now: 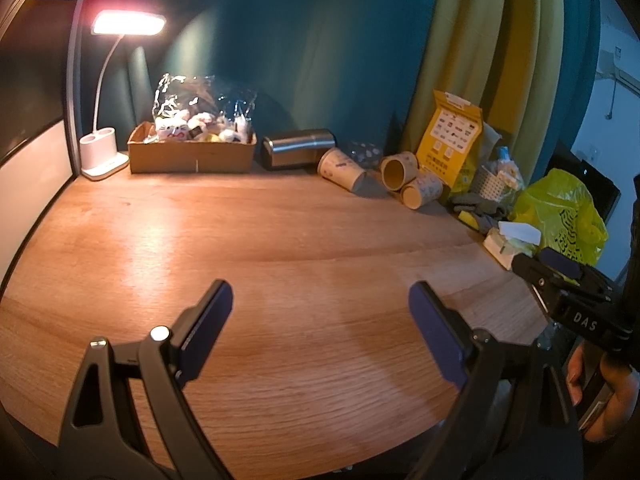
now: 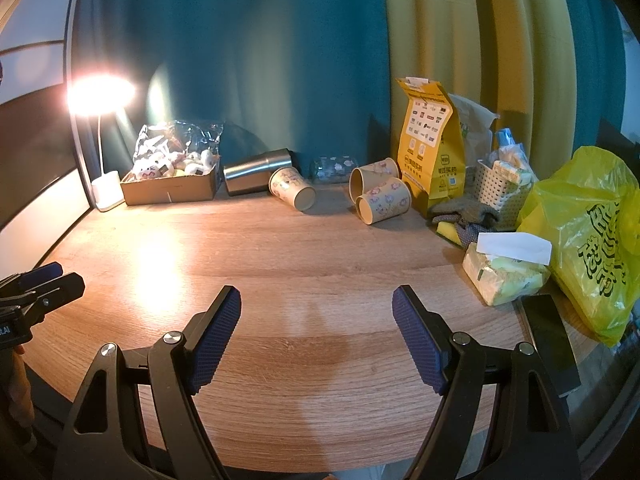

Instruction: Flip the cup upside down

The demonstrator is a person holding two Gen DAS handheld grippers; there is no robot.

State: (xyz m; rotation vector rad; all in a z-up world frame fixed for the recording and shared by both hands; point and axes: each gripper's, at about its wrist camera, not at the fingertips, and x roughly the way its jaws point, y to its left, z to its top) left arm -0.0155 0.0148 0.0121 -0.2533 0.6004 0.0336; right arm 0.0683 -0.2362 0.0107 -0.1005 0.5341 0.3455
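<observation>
Three patterned paper cups lie on their sides at the back of the wooden table (image 2: 280, 272): one on the left (image 2: 291, 189) with its base toward me, and two stacked on the right (image 2: 374, 178) (image 2: 384, 200), mouths facing left. They also show in the left wrist view (image 1: 341, 170) (image 1: 399, 170) (image 1: 421, 195). A steel tumbler (image 2: 256, 171) lies on its side beside them, also in the left wrist view (image 1: 298, 148). My left gripper (image 1: 320, 332) is open and empty above the near table. My right gripper (image 2: 316, 332) is open and empty, far from the cups.
A cardboard box of toys (image 2: 170, 186) and a lit desk lamp (image 2: 106, 192) stand back left. A yellow paper bag (image 2: 430, 148), white basket (image 2: 500, 192), tissue pack (image 2: 506, 276), yellow plastic bag (image 2: 592, 240) and a dark phone (image 2: 550, 344) crowd the right side.
</observation>
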